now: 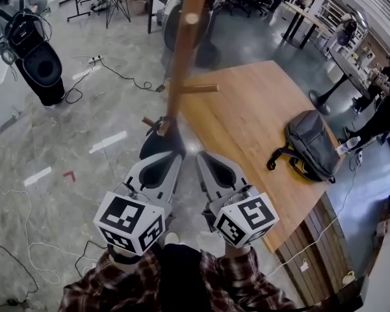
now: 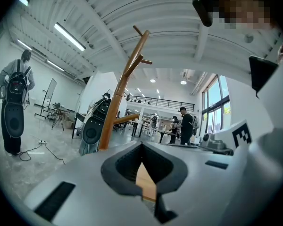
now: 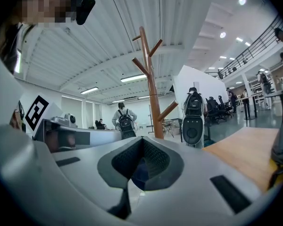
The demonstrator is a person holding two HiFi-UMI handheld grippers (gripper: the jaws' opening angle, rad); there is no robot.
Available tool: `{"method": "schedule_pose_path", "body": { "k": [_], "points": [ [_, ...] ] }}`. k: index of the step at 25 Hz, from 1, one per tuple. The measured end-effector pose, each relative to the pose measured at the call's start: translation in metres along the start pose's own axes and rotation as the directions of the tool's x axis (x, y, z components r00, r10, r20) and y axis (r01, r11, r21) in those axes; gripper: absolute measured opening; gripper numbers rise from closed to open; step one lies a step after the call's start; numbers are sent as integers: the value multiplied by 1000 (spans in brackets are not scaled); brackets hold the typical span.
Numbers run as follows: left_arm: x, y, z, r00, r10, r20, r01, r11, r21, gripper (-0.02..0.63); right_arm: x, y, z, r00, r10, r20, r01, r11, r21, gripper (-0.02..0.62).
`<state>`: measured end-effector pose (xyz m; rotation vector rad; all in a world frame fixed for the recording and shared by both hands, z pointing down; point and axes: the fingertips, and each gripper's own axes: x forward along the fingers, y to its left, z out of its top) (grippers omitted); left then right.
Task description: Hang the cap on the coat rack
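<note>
In front of your chest, you held the left gripper [image 1: 173, 154] and the right gripper [image 1: 202, 155] side by side, each with its jaws together on nothing. They pointed at the rack [image 1: 179, 64], probably to keep clear of its pegs. Neither held the cap. The dark shape [image 1: 153, 145] at the rack's foot may have been it; I couldn't tell.

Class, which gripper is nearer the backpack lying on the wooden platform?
Right. The right gripper sits left of the backpack, over the platform's edge; the left gripper lies farther left.
</note>
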<state>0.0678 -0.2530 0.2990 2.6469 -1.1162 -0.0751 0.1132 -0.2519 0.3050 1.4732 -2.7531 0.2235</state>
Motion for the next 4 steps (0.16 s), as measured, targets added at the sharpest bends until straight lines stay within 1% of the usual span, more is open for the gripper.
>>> {"method": "schedule_pose_path", "body": {
  "k": [4],
  "points": [
    [2,0,3,1000,10,5,-10,1000,2,11,1,-5,1,1000,15,6,-15,1000,27,11]
  ]
}}
